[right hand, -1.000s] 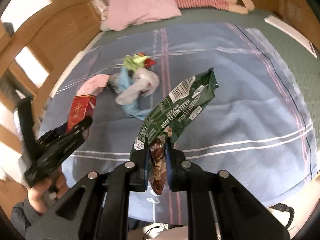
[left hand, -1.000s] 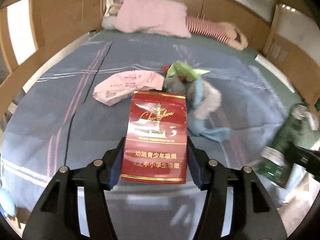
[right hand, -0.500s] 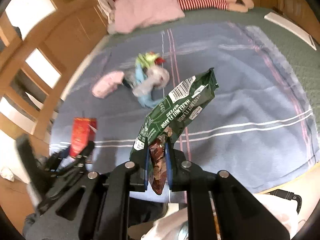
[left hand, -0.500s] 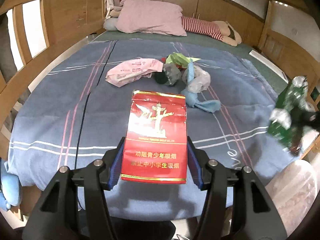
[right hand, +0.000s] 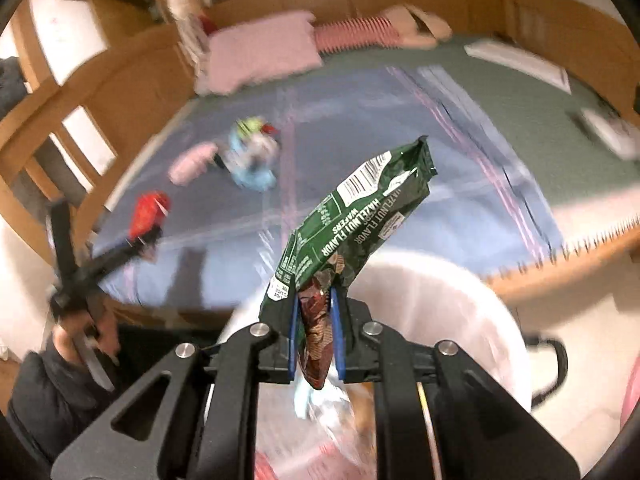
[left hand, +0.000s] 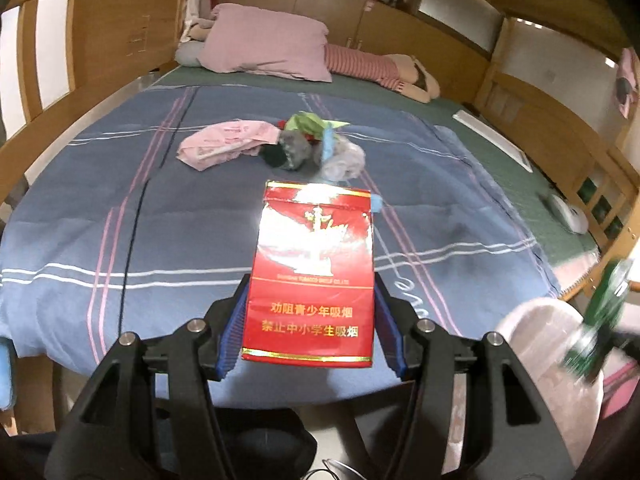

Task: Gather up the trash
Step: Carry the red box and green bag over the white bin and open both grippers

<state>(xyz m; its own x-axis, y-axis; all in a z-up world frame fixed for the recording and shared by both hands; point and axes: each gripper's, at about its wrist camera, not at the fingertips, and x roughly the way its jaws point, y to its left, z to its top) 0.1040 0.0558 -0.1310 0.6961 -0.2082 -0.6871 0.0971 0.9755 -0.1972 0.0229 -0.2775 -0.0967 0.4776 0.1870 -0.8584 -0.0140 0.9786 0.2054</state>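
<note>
Both hands carry trash off the bed toward the bin; this is the drop-off step. The right gripper point(right hand: 314, 334) pinches the lower end of a green wafer bag point(right hand: 352, 232), its pads pressed nearly together on the crumpled foil, and the bag stands up toward 1 o'clock. Directly beneath it sits the white bin point(right hand: 460, 292), lined with a thin bag, some wrappers already inside. The left gripper point(left hand: 308, 330) clamps a red cigarette pack point(left hand: 314, 272) by its two long sides, held upright above the near edge of the blue blanket point(left hand: 100, 220); the bin's rim point(left hand: 532, 320) shows at 4 o'clock in its view.

More litter remains mid-bed at 12 o'clock: a pink wrapper point(left hand: 226, 144) touching a heap of dark, green and pale blue scraps point(left hand: 312, 148).

Next, I judge, the right jaws need spreading over the bin mouth so the bag falls in, then the left hand must swing the pack over the same rim.
</note>
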